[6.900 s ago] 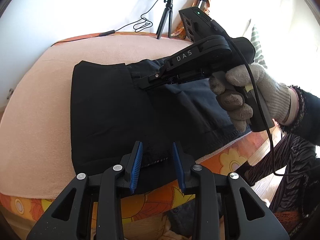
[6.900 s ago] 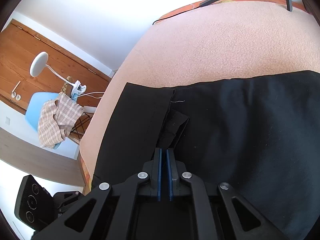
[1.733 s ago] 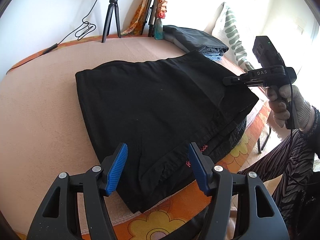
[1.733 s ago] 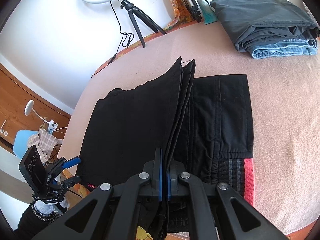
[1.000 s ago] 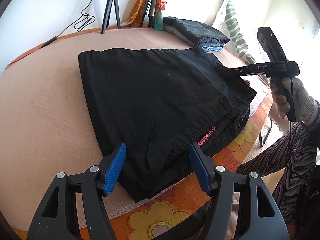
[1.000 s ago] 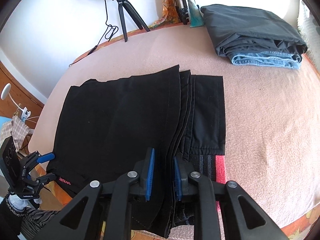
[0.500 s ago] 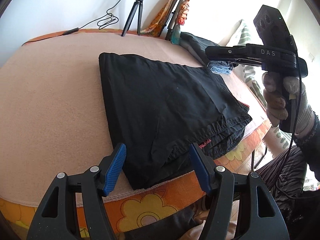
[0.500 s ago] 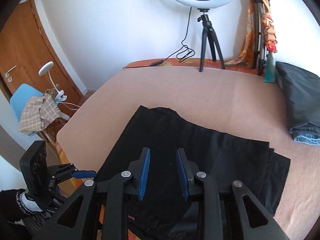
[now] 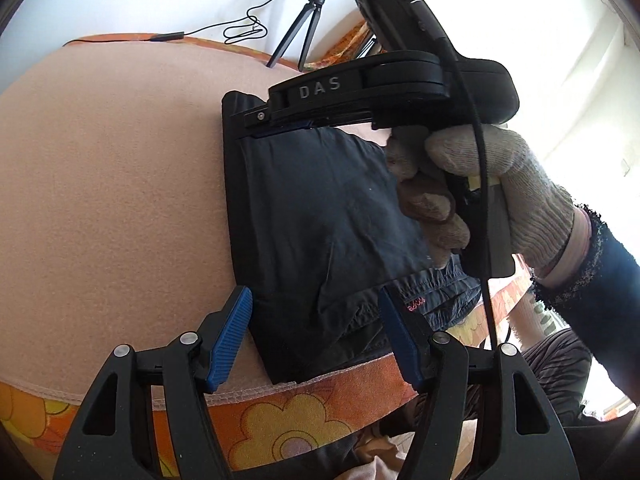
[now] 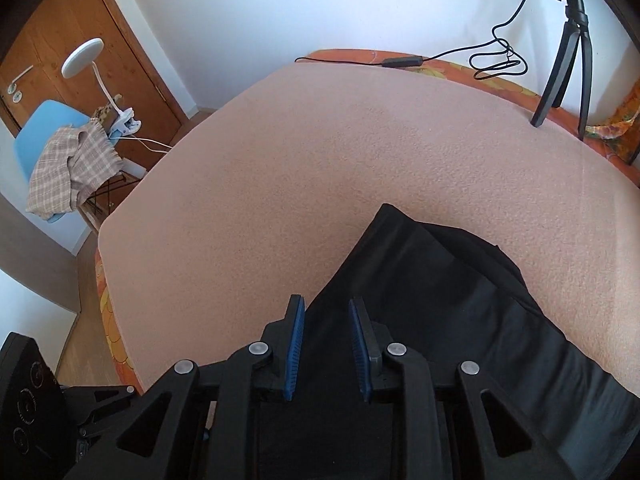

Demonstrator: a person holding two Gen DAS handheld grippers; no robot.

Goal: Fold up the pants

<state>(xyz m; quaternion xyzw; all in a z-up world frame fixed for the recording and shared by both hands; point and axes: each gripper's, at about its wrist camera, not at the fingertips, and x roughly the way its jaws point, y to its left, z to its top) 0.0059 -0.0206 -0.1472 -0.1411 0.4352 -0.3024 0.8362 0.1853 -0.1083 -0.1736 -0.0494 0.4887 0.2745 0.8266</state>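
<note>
1. The black pants (image 9: 320, 216) are seen lying folded into a compact rectangle on the bed's peach blanket (image 9: 120, 184), near the bed's front edge, where an orange flowered sheet (image 9: 288, 412) is exposed below the blanket's hem.
2. At the near end of the folded pants, gathered waistband layers with small pink lettering (image 9: 416, 302) are shown.
3. The left tool (image 9: 314, 340) is held with its blue-padded fingers (image 9: 230, 340) spread wide apart; nothing is gripped, and the near end of the pants is seen between the pads.
4. In the left wrist view, the right tool (image 9: 256, 122) is reached over the far end of the pants, close above the far left corner, and is held by a hand in a knitted grey glove (image 9: 492, 192).
5. In the right wrist view, the right tool (image 10: 326, 354) is shown with a clear gap between its blue pads (image 10: 294, 348); nothing is clamped, and the left edge of the pants (image 10: 440, 312) is seen in that gap.
6. Whether the pads are touching the fabric cannot be told.
7. A black tripod (image 10: 568, 48) and a looped black cable (image 10: 496, 60) are seen at the far edge of the bed.
8. A blue chair (image 10: 44, 140) draped with a checked cloth (image 10: 72, 168), a white clip lamp (image 10: 86, 60) and a wooden door (image 10: 80, 40) are visible beyond the bed's left side.
</note>
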